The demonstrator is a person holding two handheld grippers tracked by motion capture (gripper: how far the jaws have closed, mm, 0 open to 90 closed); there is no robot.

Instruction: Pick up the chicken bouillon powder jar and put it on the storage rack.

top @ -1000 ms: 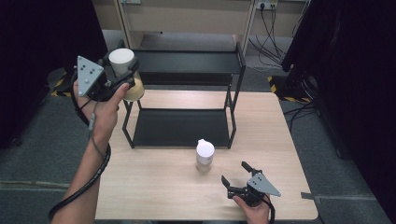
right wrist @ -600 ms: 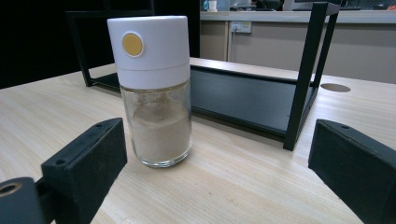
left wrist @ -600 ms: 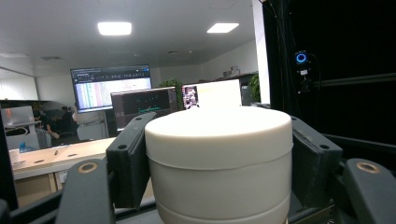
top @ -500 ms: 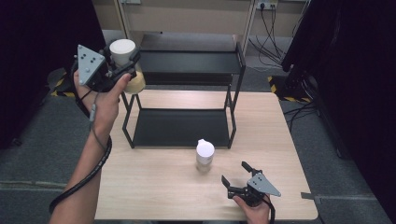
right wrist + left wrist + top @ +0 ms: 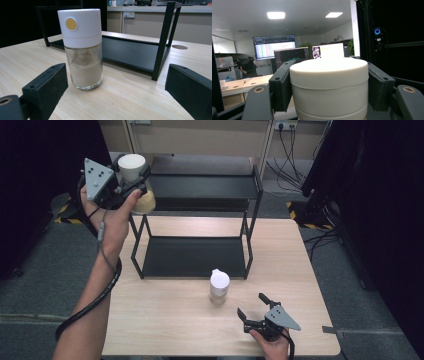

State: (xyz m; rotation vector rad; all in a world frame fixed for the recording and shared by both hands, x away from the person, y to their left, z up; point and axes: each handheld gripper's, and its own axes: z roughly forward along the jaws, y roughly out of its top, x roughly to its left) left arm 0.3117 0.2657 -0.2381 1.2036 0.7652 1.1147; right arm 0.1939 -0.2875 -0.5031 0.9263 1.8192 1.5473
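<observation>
High at the left, my left gripper is shut on a white-capped spice jar, held in the air by the top left corner of the black two-tier rack. In the left gripper view the jar's white cap sits clamped between both pads. A second jar with a white cap and pale powder stands upright on the wooden table in front of the rack. My right gripper rests open near the table's front edge, just right of that jar, apart from it.
The rack's lower shelf and top shelf are bare. Dark curtains stand on both sides, and cables lie on the floor behind the table. Bare wood lies left of the standing jar.
My left gripper has carried its jar a little up and to the right, toward the rack's top. The right gripper and the standing jar have stayed put.
</observation>
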